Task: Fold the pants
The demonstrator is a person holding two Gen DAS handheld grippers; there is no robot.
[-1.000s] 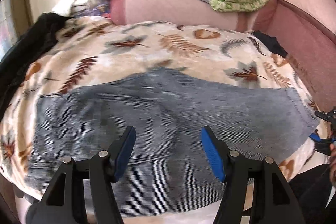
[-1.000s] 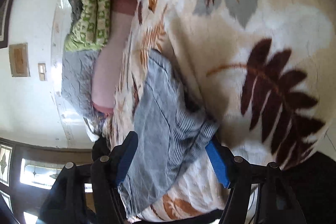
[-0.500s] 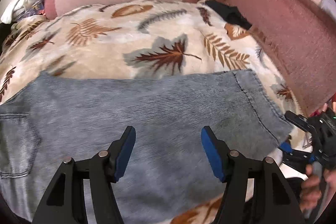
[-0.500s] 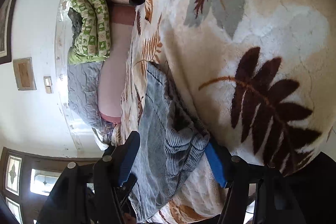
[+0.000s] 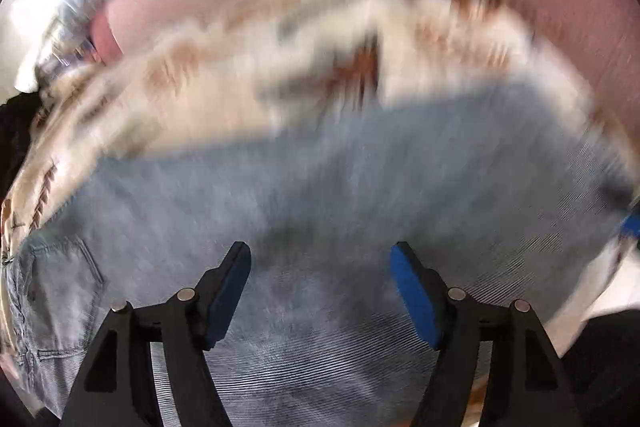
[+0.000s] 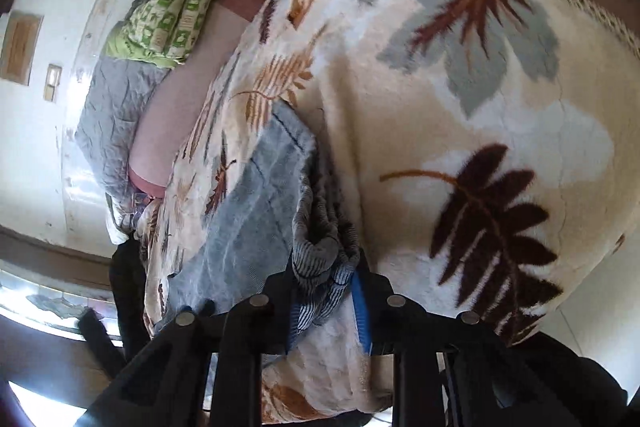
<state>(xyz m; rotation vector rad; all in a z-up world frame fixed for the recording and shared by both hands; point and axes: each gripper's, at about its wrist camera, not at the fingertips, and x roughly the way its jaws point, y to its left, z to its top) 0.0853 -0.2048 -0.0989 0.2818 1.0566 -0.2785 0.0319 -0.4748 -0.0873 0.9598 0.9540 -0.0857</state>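
The pants [image 5: 340,227] are lying flat across the leaf-print blanket [image 6: 500,107], filling the lower frame. The right gripper [image 6: 326,311] is pinching their hem; the left gripper [image 5: 320,291] is hovering spread above. Better gripping the near edge squarely before folding over.

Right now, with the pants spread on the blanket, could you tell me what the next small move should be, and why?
Probably lift the right gripper and carry the hem it pinches toward the waist end. Its jaws are shut on the bunched leg end of the pants, which lie flat along the leaf-print blanket. The left gripper hangs open over the middle, holding nothing, so it could steady the fold line.
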